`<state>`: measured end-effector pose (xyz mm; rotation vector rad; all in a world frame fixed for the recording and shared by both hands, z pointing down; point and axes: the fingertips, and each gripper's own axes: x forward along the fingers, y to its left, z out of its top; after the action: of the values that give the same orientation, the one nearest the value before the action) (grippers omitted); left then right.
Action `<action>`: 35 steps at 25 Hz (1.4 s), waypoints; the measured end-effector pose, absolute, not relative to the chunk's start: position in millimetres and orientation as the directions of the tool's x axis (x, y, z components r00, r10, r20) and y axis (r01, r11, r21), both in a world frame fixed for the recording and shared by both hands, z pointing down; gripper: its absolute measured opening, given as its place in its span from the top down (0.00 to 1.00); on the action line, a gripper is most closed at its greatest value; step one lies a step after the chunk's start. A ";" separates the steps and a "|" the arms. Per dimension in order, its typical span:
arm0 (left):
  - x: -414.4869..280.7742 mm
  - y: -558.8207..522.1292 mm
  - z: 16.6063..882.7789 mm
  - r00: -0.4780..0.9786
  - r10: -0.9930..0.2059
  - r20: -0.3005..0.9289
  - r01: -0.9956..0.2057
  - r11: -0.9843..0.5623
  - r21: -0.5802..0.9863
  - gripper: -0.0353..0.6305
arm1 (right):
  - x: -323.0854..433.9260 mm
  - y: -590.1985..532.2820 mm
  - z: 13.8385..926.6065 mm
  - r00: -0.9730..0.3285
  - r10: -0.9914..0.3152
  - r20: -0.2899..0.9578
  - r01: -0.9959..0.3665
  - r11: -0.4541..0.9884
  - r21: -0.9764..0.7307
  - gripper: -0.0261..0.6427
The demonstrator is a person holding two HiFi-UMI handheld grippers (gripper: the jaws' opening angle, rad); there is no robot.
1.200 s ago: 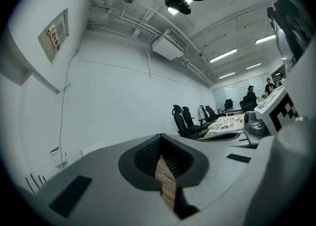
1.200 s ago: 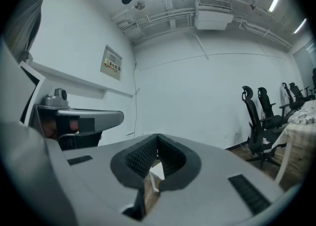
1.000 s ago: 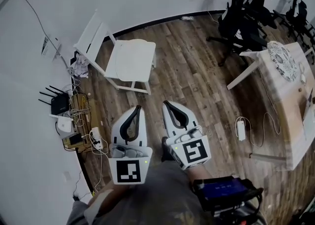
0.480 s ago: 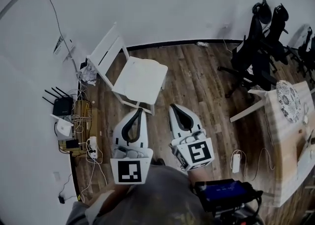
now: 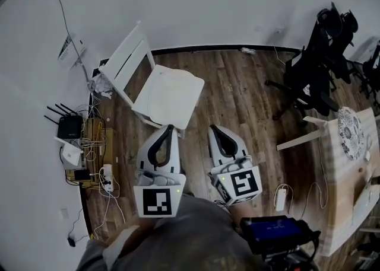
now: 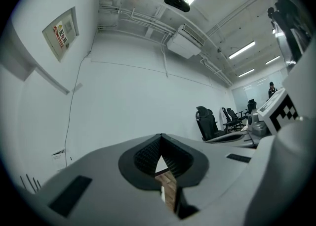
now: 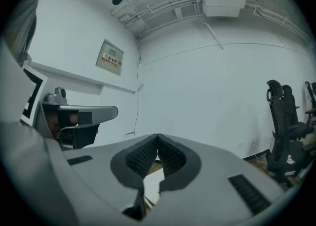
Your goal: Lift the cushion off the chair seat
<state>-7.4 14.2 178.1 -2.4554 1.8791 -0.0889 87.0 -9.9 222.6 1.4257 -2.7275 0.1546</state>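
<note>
A white chair [image 5: 126, 62] stands by the wall in the head view, and a white cushion [image 5: 171, 93] lies flat on its seat. My left gripper [image 5: 169, 127] is held level just short of the seat's near edge, its jaws shut tip to tip with nothing between them. My right gripper [image 5: 212, 127] is beside it, to the right of the seat's front corner, also shut and empty. In the left gripper view the left gripper [image 6: 161, 135] has its jaws closed against the white wall; the right gripper [image 7: 157, 135] looks the same in its own view.
A router [image 5: 70, 126], a power strip [image 5: 108, 175] and tangled cables lie on the floor left of the chair. Black office chairs [image 5: 314, 56] stand at the right. A wooden table [image 5: 338, 163] carries a patterned plate [image 5: 350, 133]. A white adapter [image 5: 281, 197] lies on the floor.
Both grippers have moved forward towards the chair, which now sits lower and closer in the head view. Their jaws have stayed shut.
</note>
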 end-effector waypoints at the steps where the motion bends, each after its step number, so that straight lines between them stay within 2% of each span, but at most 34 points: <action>1: -6.0 2.7 178.6 0.269 -0.963 0.017 -0.961 -0.269 -0.067 0.94 | 88.6 -18.1 224.2 -0.567 -0.817 0.103 -0.824 0.564 -0.064 0.95; 9: -29.2 -86.1 191.5 0.308 -0.949 0.069 -0.947 -0.312 -0.070 0.94 | 68.5 -100.5 245.1 -0.523 -0.835 0.172 -0.852 0.512 -0.108 0.95; 20: -69.8 -194.2 213.6 0.327 -0.936 0.131 -0.940 -0.336 -0.056 0.94 | 18.5 -206.0 270.8 -0.532 -0.824 0.193 -0.846 0.512 -0.146 0.95; 35: -67.3 -243.0 218.9 0.350 -0.925 0.148 -0.935 -0.355 -0.013 0.94 | 24.3 -254.3 272.6 -0.506 -0.831 0.231 -0.862 0.491 -0.123 0.95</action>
<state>-67.3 -243.0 218.9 -2.6404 1.8228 -0.2076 24.3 -254.3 272.6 1.4798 -2.5889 0.3354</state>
